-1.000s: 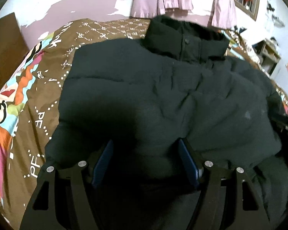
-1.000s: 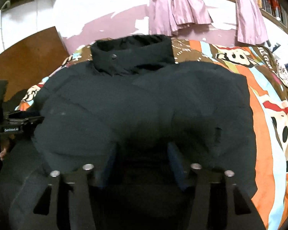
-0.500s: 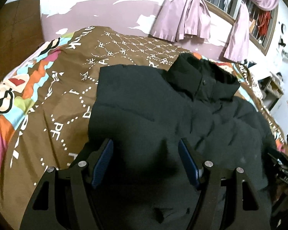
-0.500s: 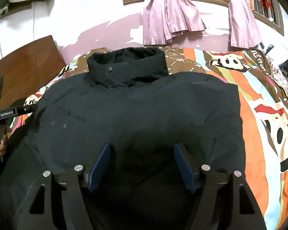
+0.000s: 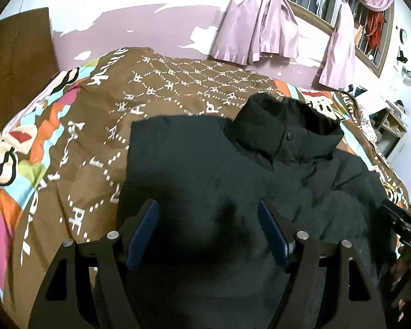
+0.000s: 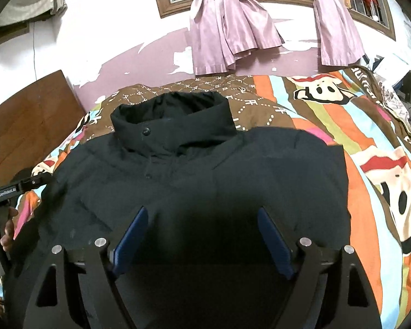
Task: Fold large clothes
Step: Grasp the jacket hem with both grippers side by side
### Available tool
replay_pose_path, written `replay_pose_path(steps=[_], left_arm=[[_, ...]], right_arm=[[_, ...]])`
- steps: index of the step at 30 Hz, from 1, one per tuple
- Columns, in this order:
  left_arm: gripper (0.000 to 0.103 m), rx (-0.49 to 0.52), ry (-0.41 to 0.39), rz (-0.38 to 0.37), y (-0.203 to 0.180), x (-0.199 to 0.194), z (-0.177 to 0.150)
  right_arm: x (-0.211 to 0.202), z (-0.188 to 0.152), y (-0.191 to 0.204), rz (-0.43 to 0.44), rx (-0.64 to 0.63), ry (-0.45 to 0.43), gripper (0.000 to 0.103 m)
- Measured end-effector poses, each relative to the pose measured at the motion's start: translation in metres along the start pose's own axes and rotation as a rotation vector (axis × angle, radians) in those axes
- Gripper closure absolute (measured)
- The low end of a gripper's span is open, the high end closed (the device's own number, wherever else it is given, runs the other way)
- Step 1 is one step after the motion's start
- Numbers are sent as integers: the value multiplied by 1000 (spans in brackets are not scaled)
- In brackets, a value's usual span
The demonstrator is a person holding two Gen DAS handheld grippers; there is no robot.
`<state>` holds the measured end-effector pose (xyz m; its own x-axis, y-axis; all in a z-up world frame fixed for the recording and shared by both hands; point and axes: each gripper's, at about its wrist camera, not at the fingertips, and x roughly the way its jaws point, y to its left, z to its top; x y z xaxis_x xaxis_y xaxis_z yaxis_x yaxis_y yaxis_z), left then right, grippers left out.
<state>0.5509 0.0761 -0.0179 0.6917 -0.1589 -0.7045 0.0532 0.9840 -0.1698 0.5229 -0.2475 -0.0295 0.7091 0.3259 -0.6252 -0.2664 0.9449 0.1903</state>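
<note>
The black puffer jacket (image 6: 205,181) lies collar-away ahead of both claws; the right gripper (image 6: 202,242) and the left gripper (image 5: 208,235) have just been opening, both released, nothing between the jaws.

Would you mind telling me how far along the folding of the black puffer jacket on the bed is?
Done: the black puffer jacket lies flat on the bedspread, collar up, both side edges straight, sleeves apparently tucked in. In hand: nothing; the left gripper and right gripper hover open above it, their jaws having just opened wider. Left: probably folding it crosswise, hem toward collar.
</note>
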Motion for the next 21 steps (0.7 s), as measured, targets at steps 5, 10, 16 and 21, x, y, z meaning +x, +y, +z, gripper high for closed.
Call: replay_pose_path(steps=[5,10,16,21], left_arm=[[33,52,-36,24,-26,19,48],[34,64,-82,73,-43,57,88],[35,82,-36,82,-48,108,99],[89,-17,-1,-56,-31,120,96]], right_arm=[[31,45,2,-38,39,19,22],[74,99,-10,-85,142,2,23],[109,125,-19,-144,177,-3,43],[120,126,-19,-112,165,13,76]])
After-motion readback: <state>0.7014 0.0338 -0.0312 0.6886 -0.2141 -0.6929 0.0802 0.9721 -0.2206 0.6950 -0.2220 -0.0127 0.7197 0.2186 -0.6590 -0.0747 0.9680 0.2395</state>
